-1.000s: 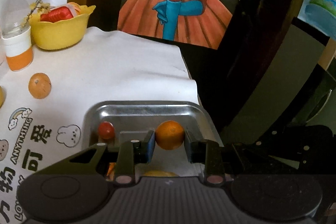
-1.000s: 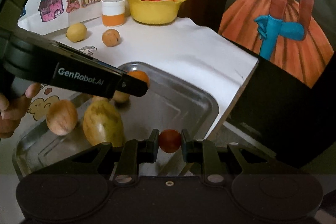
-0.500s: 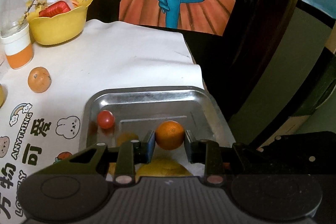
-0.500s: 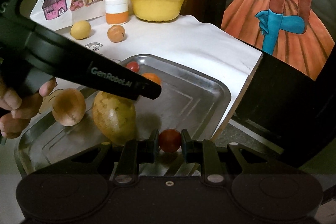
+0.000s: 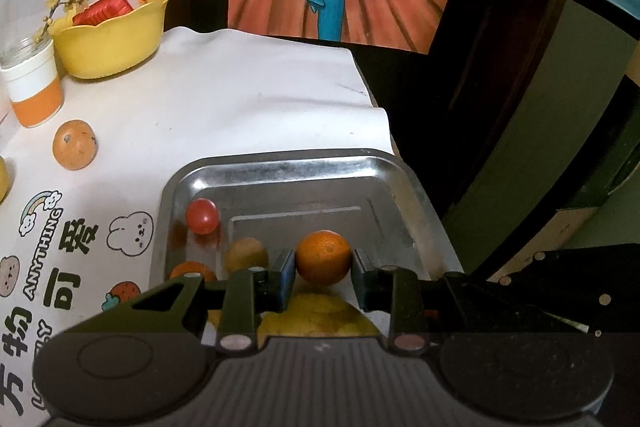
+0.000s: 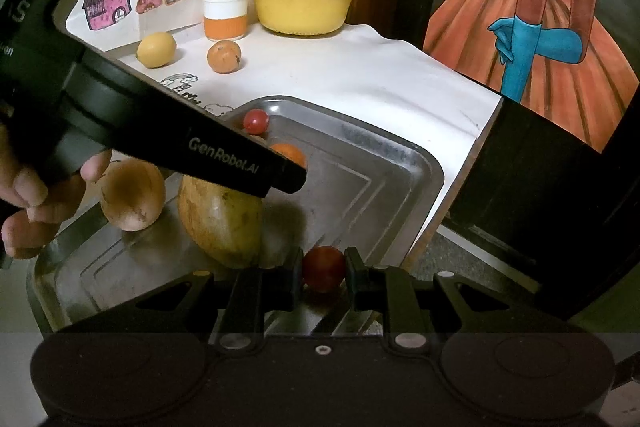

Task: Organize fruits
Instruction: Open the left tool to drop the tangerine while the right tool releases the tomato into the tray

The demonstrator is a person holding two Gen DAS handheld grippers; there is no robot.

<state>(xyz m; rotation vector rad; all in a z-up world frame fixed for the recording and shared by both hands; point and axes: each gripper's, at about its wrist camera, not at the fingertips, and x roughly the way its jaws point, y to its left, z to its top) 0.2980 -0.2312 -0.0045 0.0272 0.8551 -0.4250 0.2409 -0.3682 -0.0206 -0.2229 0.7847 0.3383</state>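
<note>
Left gripper (image 5: pixel 323 269) clamps an orange (image 5: pixel 323 257) above the metal tray (image 5: pixel 412 195), near its middle. Right gripper (image 6: pixel 322 273) pinches a small red tomato (image 6: pixel 323 267) over the tray's near edge. Only the left wrist view shows a second orange (image 5: pixel 191 270) at the tray's left edge. Only the right wrist view shows the mango (image 6: pixel 219 219), the brown round fruit (image 6: pixel 132 199) and a hand (image 6: pixel 36 211) on the left tool. A lemon (image 6: pixel 157 49) lies by the desk's far edge.
</note>
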